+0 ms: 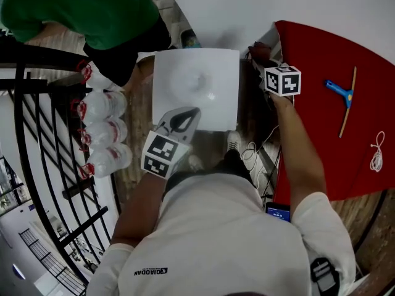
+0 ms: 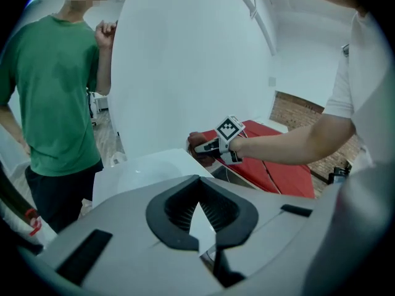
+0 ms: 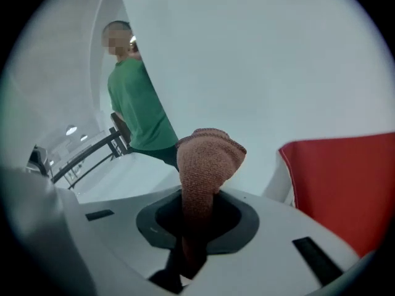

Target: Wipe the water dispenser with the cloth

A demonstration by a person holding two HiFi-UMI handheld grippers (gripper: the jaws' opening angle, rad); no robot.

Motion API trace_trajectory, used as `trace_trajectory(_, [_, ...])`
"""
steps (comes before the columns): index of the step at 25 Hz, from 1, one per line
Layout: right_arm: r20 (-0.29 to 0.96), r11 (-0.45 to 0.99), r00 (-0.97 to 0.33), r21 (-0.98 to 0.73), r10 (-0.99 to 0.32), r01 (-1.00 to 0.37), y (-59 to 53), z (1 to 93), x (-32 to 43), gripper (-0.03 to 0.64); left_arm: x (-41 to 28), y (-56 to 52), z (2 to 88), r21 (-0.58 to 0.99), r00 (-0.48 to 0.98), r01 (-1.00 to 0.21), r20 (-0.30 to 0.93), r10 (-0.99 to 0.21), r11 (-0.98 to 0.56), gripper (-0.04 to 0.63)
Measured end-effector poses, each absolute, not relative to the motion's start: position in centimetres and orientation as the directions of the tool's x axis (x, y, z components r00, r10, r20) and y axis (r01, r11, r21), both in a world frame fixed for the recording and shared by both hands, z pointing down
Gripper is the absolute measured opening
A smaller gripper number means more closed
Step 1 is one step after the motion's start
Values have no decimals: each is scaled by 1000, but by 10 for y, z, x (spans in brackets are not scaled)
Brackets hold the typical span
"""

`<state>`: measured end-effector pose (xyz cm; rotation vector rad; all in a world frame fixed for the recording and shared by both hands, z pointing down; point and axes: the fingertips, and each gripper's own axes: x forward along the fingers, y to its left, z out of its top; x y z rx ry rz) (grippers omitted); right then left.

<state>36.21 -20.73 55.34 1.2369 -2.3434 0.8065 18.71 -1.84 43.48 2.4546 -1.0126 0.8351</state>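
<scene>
The cloth [image 3: 207,156], a brownish-pink knit, is sitting pinched in the tongs of the right gripper [image 3: 196,196] — they are pressing together on its lower part, and its folded end is sticking up past their tips. In the head view this gripper is reaching to the far right corner of the water dispenser [image 1: 197,82], whose flat white top is lying straight below the camera; whether the cloth is touching that corner is not clear. The left gripper [image 2: 197,179] is hovering over the near edge of the same top, its tongs closed tip to tip with nothing between them.

Just right of the dispenser a red counter [image 1: 327,134] is carrying a blue-handled squeegee [image 1: 340,91] and a coiled white cord [image 1: 376,153], the two lying apart. To the left, clear water bottles [image 1: 105,131] with red labels are lying beside a black railing [image 1: 43,134] — their print is too small to read. A person in a green shirt [image 1: 92,11] is standing at the far side. The white shirt [image 1: 216,239] of the one holding the grippers is bearing a short dark line of print, upside down and not surely legible
</scene>
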Motion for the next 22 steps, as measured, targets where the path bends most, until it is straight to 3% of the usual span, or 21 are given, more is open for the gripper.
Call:
trace_trajectory(6, [557, 602, -450, 117, -698, -790, -226, 492, 325, 63, 173, -9, 432, 111, 582, -745, 588, -561, -657, -8])
trace_trajectory(11, [615, 688, -329, 543, -716, -482, -218, 485, 282, 63, 150, -4, 427, 116, 582, -761, 556, -593, -639, -9])
trace_trajectory(16, [666, 712, -254, 643, -702, -282, -189, 499, 267, 63, 131, 5, 425, 133, 593, -769, 513, -620, -625, -8])
trace_trajectory(22, [685, 716, -208, 669, -698, -202, -146, 502, 260, 63, 109, 24, 425, 170, 613, -765, 489, -621, -621, -9])
